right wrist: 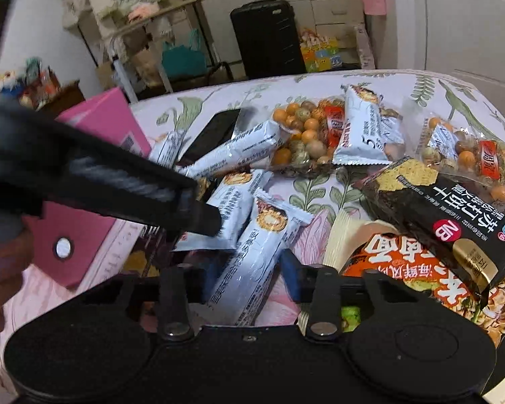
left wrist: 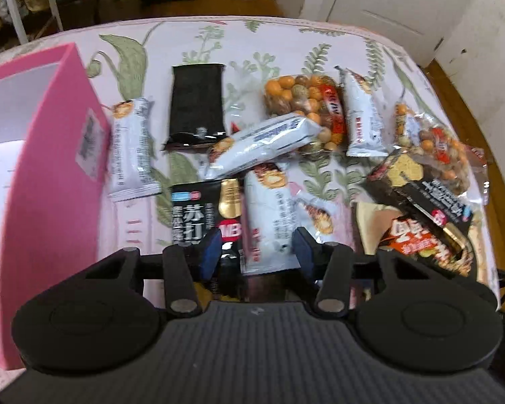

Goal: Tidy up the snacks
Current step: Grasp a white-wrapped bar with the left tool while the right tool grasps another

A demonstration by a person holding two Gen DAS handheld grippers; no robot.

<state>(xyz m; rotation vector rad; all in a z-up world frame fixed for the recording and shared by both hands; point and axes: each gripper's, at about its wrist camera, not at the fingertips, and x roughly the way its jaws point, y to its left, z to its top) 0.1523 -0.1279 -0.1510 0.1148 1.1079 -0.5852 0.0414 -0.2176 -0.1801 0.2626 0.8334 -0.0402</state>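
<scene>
Straddling a white snack bar (left wrist: 269, 222), left tongs (left wrist: 257, 252) sit apart, pads not pressing. Right tongs (right wrist: 249, 276) likewise apart round another white bar (right wrist: 252, 262). Both bars on floral worktop (left wrist: 286, 33) nr pink box (left wrist: 50, 168).

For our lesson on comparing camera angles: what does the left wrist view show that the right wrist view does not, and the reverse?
Only the left wrist view shows the pink box's open white inside. Only the right wrist view shows the other hand's tongs crossing in from the left, and the orange noodle pack clearly. Both share the floral tablecloth, white snack bars and bagged coated nuts.
</scene>
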